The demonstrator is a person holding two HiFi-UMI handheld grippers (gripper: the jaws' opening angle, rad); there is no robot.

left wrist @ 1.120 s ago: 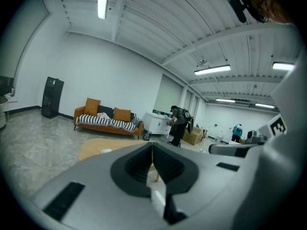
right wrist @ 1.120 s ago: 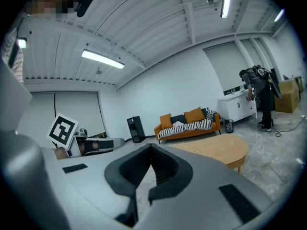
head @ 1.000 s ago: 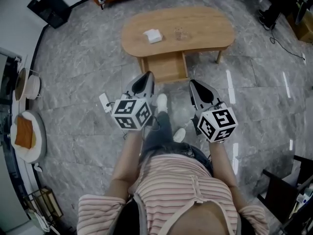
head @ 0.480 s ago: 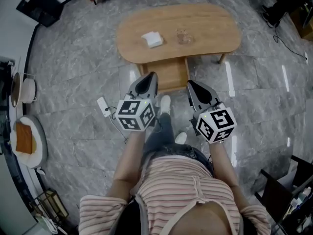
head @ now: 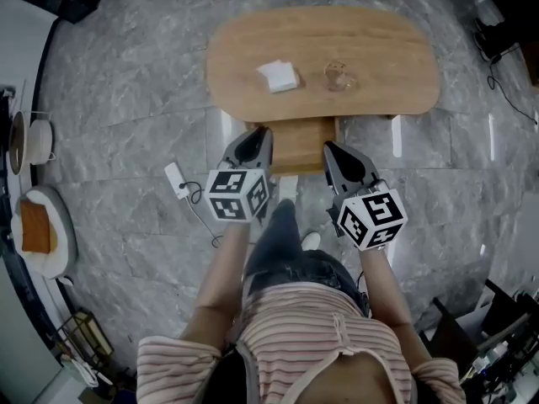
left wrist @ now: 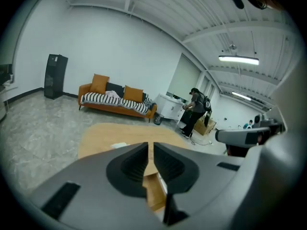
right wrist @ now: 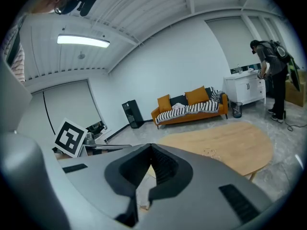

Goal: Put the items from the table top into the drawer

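Note:
An oval wooden table (head: 387, 49) carries a white folded pad (head: 279, 76) and a clear glass (head: 339, 77). Its wooden drawer (head: 296, 146) stands pulled out under the near edge. My left gripper (head: 255, 133) is shut and empty, its tip at the drawer's left side. My right gripper (head: 332, 148) is also shut and empty, at the drawer's right side. In the left gripper view the left gripper (left wrist: 151, 145) points at the table (left wrist: 96, 133) and the pad (left wrist: 119, 145). In the right gripper view the right gripper (right wrist: 151, 147) is level with the glass (right wrist: 211, 152).
A white power strip (head: 179, 179) and its cable lie on the marble floor to the left of my legs. Round white stands (head: 38, 230) line the left wall. An orange sofa (left wrist: 115, 99) stands beyond the table, and a person (left wrist: 194, 111) stands at a white cabinet.
Both grippers have moved forward and down toward the table, and now reach the open drawer's front. The table and its items lie nearer in view. Both stay shut.

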